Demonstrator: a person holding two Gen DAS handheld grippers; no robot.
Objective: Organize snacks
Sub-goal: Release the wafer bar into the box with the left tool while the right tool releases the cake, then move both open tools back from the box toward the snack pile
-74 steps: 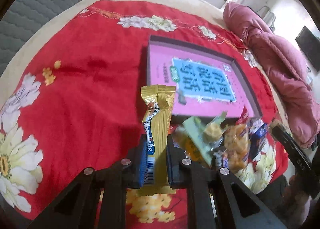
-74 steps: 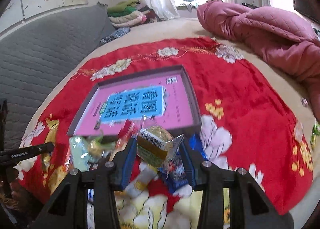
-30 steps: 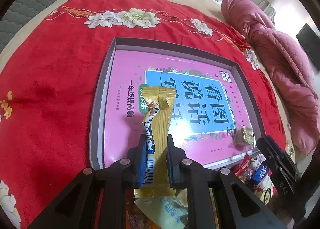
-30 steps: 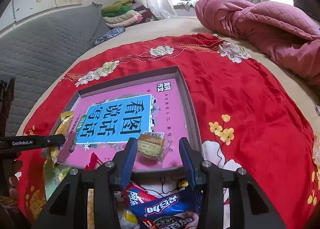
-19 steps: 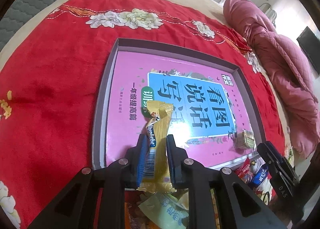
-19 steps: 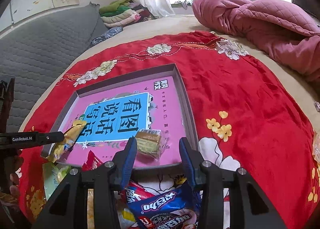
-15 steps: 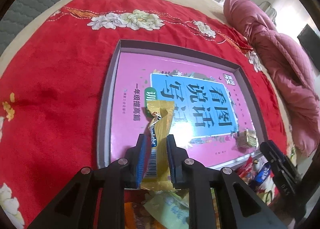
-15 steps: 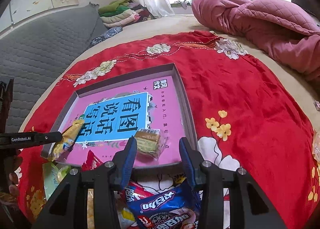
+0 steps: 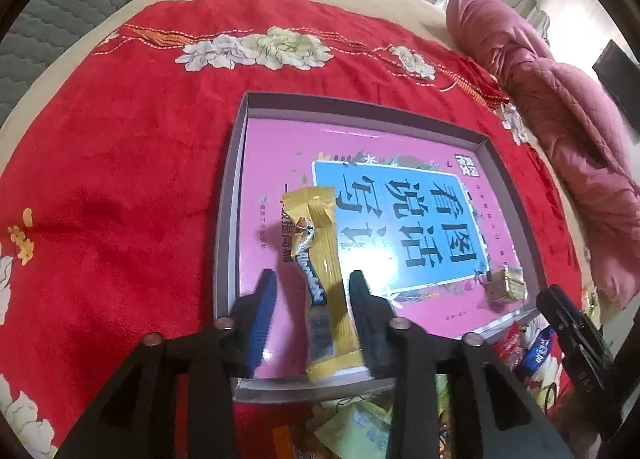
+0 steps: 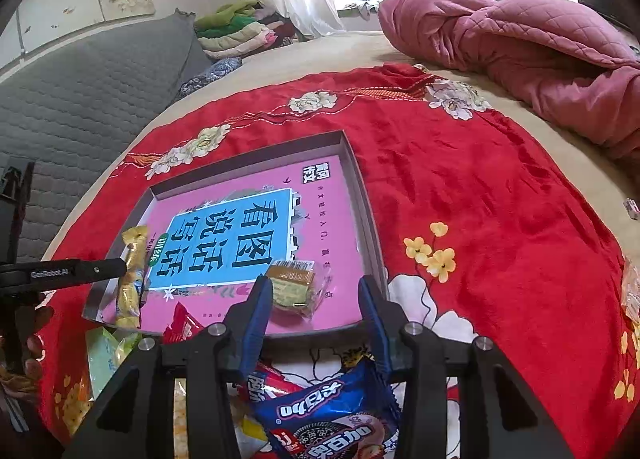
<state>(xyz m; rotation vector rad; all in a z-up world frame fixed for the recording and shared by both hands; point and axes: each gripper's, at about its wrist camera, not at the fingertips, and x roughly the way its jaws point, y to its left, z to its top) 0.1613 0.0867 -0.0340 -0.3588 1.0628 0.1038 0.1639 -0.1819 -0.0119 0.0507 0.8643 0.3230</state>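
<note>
While its jaws have just been opening, the left tool (image 9: 312,295) stands apart from the gold candy bar (image 9: 320,279) lying between them at the near left corner of the shallow box (image 9: 230,219). Parted too, the right tool (image 10: 316,295) frames a wrapped cake (image 10: 292,289) near the box's near right corner, touching nothing. Loose snack packets (image 10: 328,415) crowd the red floral blanket (image 10: 480,219) just nearer.
</note>
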